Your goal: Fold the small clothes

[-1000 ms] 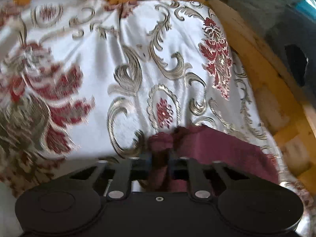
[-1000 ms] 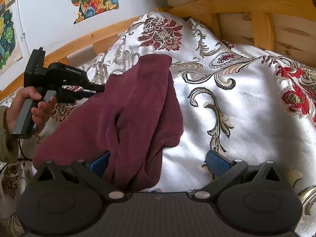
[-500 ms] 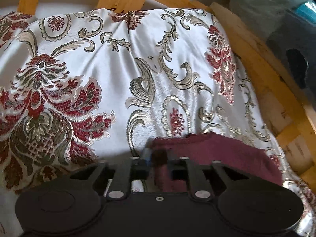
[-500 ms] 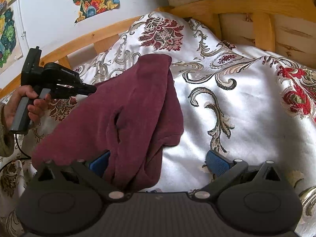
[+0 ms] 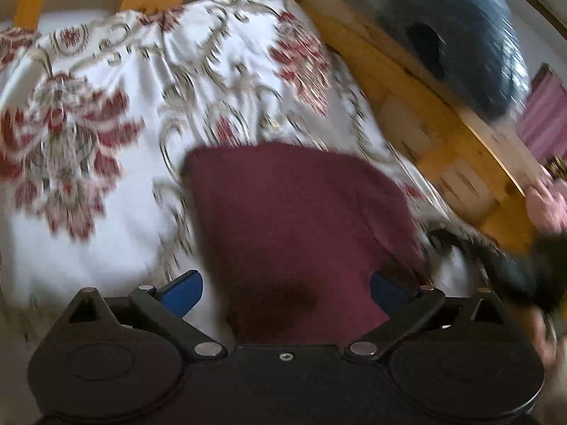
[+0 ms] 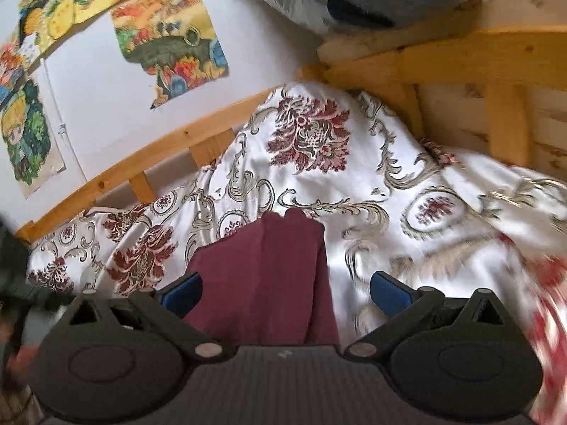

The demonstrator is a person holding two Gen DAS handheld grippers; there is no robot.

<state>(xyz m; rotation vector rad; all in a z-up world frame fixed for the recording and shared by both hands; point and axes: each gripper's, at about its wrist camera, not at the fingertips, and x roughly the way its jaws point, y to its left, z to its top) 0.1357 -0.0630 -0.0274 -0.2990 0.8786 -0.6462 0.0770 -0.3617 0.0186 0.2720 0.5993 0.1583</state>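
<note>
Since a second ago the left tongs (image 5: 286, 285) have let go of the maroon garment (image 5: 301, 219): then their blue pads pinched its edge, and now the jaws have just swung wide apart, the cloth lying loose between them and gripped by neither. It rests as a folded, rounded slab on the bed's white bedspread (image 5: 117, 106) with red and gold flowers, near the wooden bed frame (image 5: 407, 81). From the right wrist it shows as a narrow doubled strip. The right tongs (image 6: 286, 288) gape too, holding nothing, one pad just beside the cloth.
</note>
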